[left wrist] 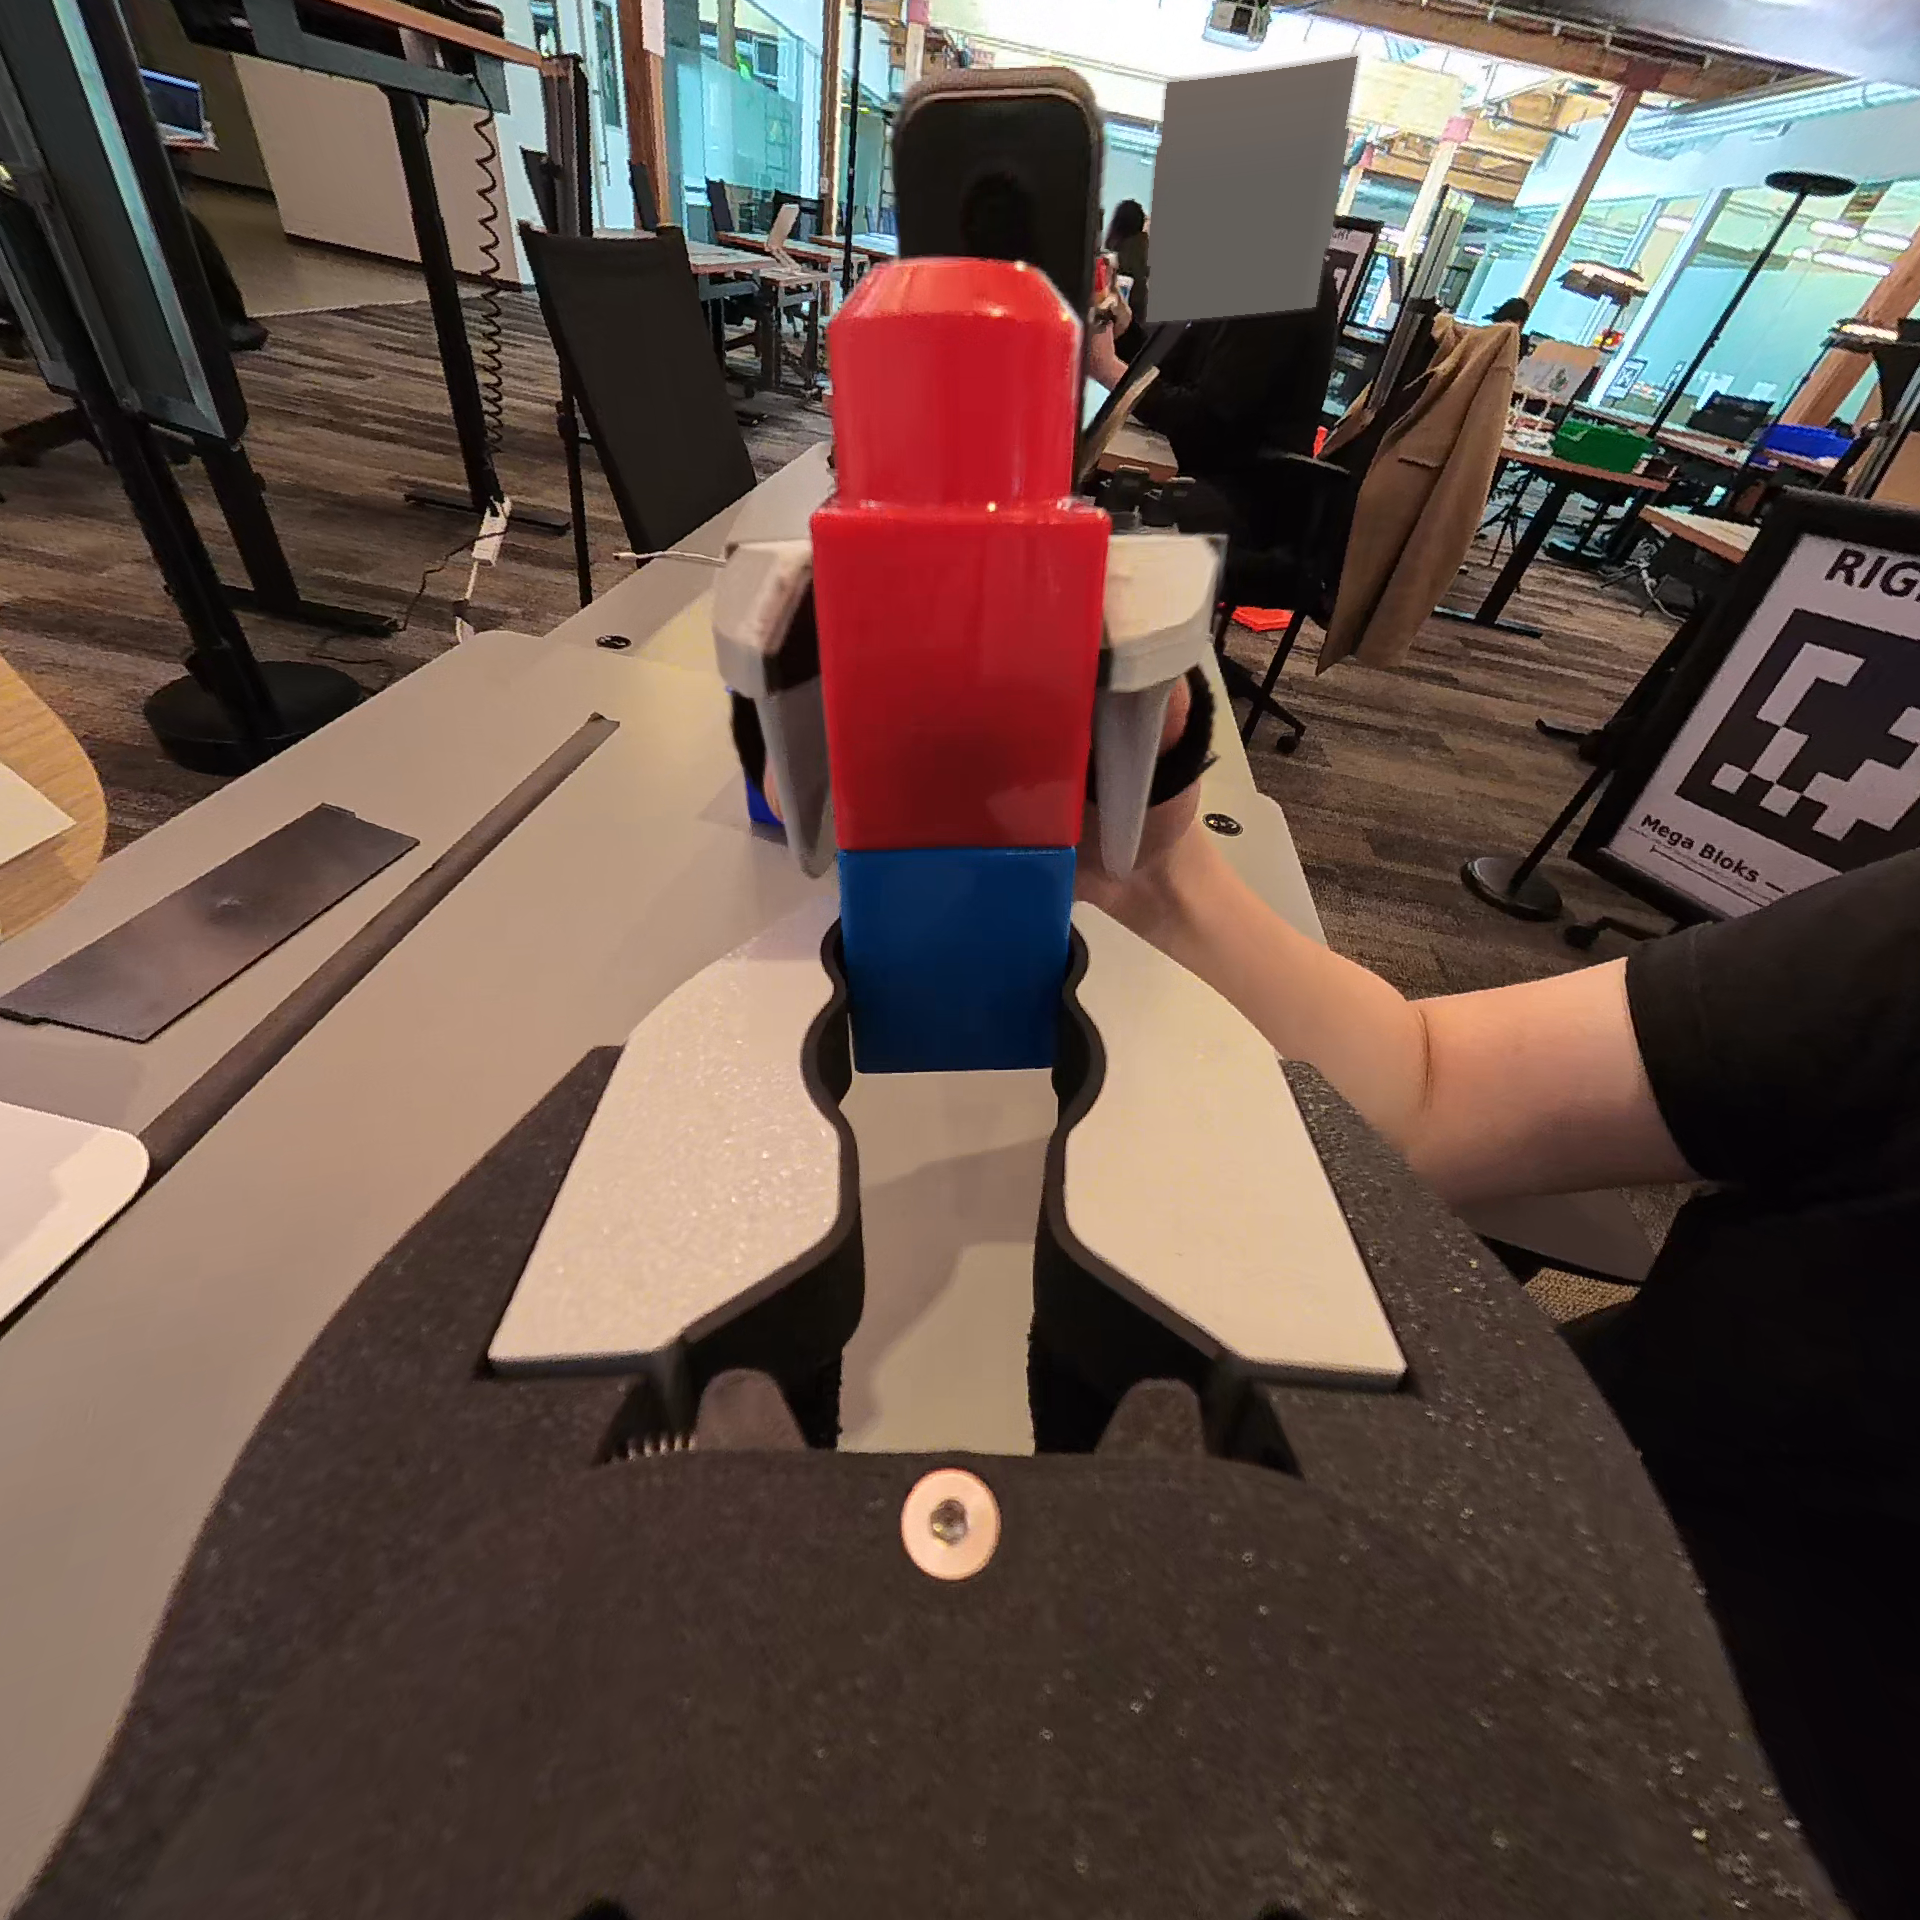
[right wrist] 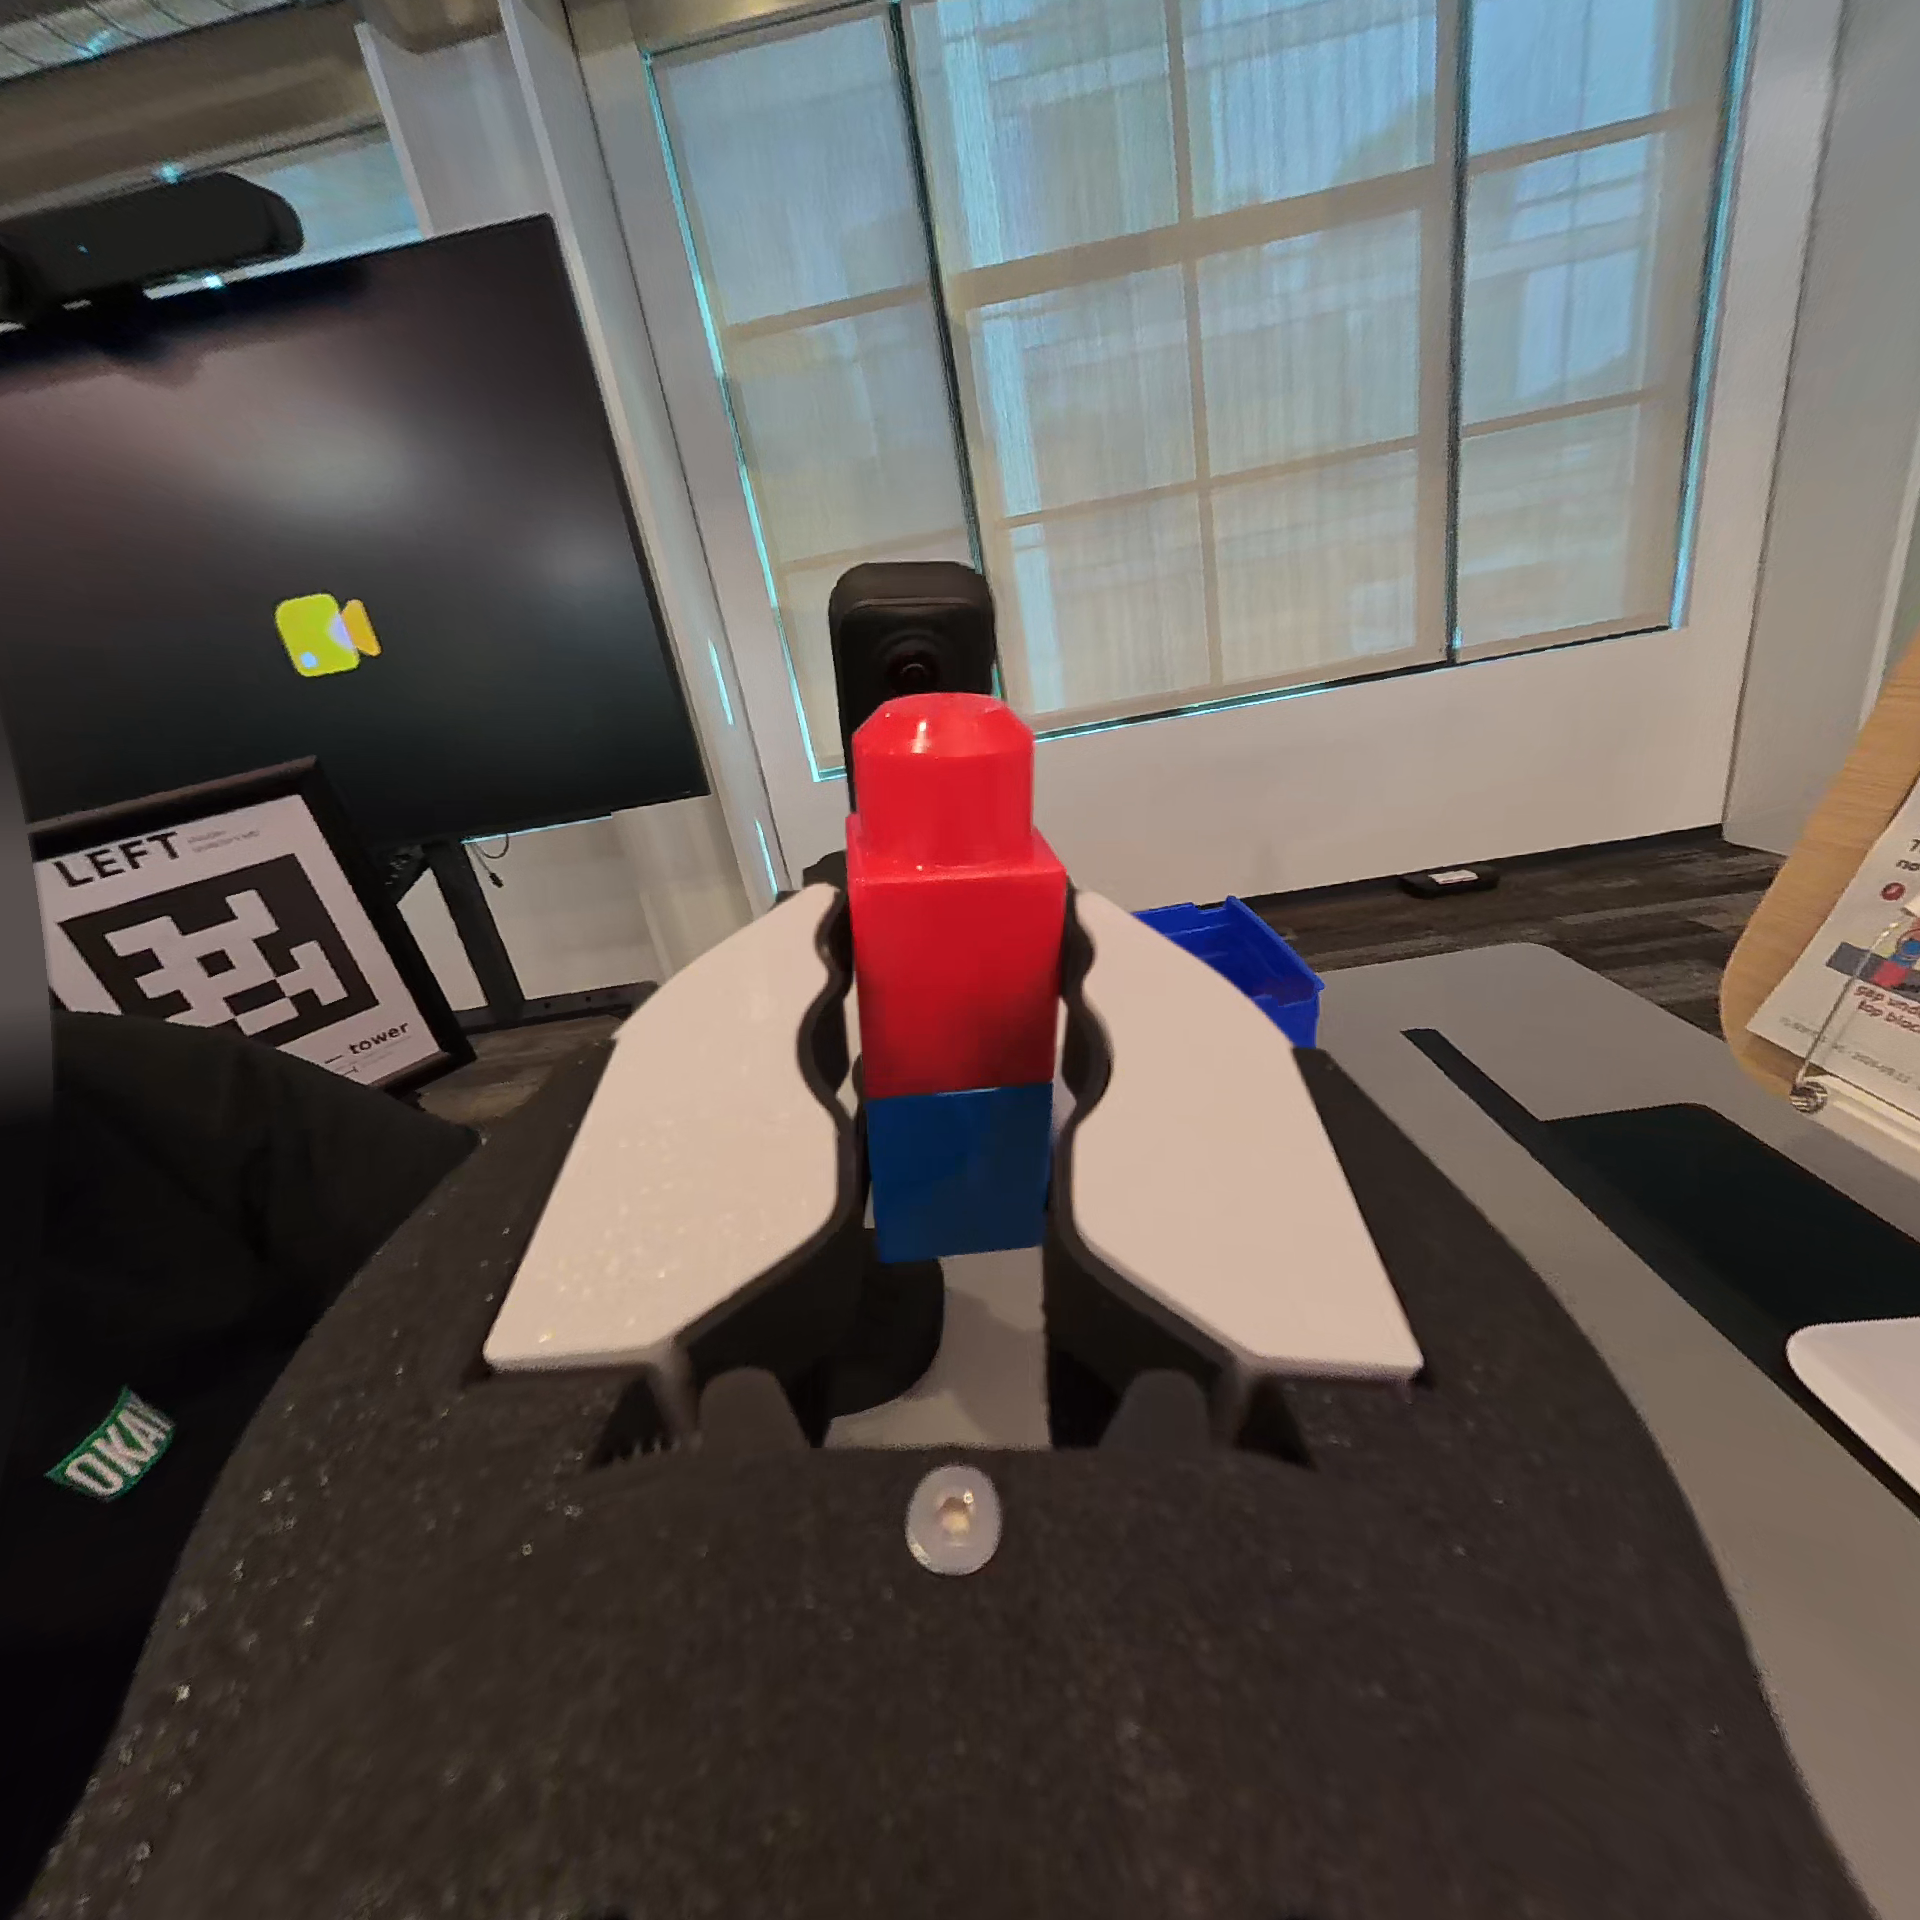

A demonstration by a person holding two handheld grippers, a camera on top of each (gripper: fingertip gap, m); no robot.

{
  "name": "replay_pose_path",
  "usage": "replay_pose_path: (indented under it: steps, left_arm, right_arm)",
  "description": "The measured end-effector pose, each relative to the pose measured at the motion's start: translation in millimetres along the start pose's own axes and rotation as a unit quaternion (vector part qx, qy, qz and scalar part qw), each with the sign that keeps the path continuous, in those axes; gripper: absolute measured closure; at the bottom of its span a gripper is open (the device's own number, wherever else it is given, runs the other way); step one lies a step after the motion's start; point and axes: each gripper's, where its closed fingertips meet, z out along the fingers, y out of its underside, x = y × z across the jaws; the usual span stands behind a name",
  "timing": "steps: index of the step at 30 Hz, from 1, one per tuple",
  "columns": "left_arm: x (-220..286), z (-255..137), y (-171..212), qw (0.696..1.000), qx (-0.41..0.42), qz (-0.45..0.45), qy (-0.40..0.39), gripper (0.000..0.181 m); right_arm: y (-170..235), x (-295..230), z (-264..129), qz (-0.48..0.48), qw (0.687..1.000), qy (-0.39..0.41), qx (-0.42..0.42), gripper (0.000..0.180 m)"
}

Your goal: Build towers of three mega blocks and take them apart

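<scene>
Currently a two-block stack is held in the air between both grippers, above the grey table point(left wrist: 343, 1039): a red block point(left wrist: 961, 675) sits on a blue block point(left wrist: 956, 961), the seam between them closed flush in both wrist views. Left gripper point(left wrist: 954, 997): fingers closed in on the blue block, dark pads pressed on its two side faces near the tips, so it carries the bottom of the stack. Right gripper point(right wrist: 961, 997): fingers closed in on the red block, clamping its square body from both sides; in the left wrist view the same gripper appears beyond the stack, with a hand point(left wrist: 1143, 873) behind it. Progress, as a judgement: two of three blocks are joined, and no third block is on the stack. Whether this is a tower half built or half dismantled cannot be told from these views; the opposed grips, one per block, would suit either pressing together or pulling apart. Either way, one join or one separation remains for this tower. Look of the pieces: glossy hard plastic, each one stud wide; the red one shows a single tall round stud with a bevelled top, bare and uncovered. A blue bin point(right wrist: 1236, 966) sits on the table beyond the stack.
</scene>
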Motion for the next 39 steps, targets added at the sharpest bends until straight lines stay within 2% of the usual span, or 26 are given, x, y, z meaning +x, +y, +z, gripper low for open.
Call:
replay_pose_path:
  steps: [12,14,17,21,23,26,29,31,33,35,37,39]
  left_arm:
    - [3,3,2,1.0,0.001,0.004,0.004,0.145]
    - [1,-2,-5,1.0,0.017,0.001,-0.008,0.128]
    - [-2,-29,-19,0.998,0.029,0.021,-0.054,0.125]
    - [-12,-97,-39,0.985,0.043,0.035,-0.163,0.123]
    - [-30,-148,-30,0.965,0.01,0.037,-0.259,0.126]
    - [-72,-251,-5,0.896,-0.036,0.026,-0.443,0.133]
    - [-115,-343,36,0.834,-0.057,-0.045,-0.547,0.154]
    - [-139,-372,87,0.819,-0.102,-0.173,-0.538,0.148]
    - [-154,-385,132,0.796,-0.133,-0.307,-0.504,0.147]
    - [-164,-384,158,0.777,-0.119,-0.403,-0.469,0.151]
    - [-172,-385,175,0.754,-0.12,-0.455,-0.458,0.153]
    - [-179,-394,188,0.722,-0.16,-0.457,-0.494,0.145]
  right_arm:
    - [3,-3,-4,0.002,1.0,-0.002,-0.024,0.143]
    - [-1,-1,-7,0.0,1.0,0.002,-0.012,0.144]
    - [-10,1,-20,-0.002,1.0,0.008,0.003,0.143]
    - [-20,7,-42,-0.01,1.0,0.023,0.018,0.143]
    - [-23,10,-51,-0.012,0.999,0.028,0.024,0.143]
    - [-26,20,-63,-0.018,0.998,0.059,0.024,0.143]
    - [-28,25,-68,-0.012,0.997,0.069,0.026,0.143]
    - [-27,29,-67,-0.005,0.997,0.073,0.025,0.143]
    - [-21,34,-65,-0.004,0.996,0.086,0.009,0.143]
    - [-14,38,-64,-0.008,0.995,0.097,-0.008,0.143]
    - [-10,41,-63,-0.007,0.995,0.103,-0.016,0.143]
    - [-8,42,-63,0.002,0.995,0.098,-0.015,0.143]
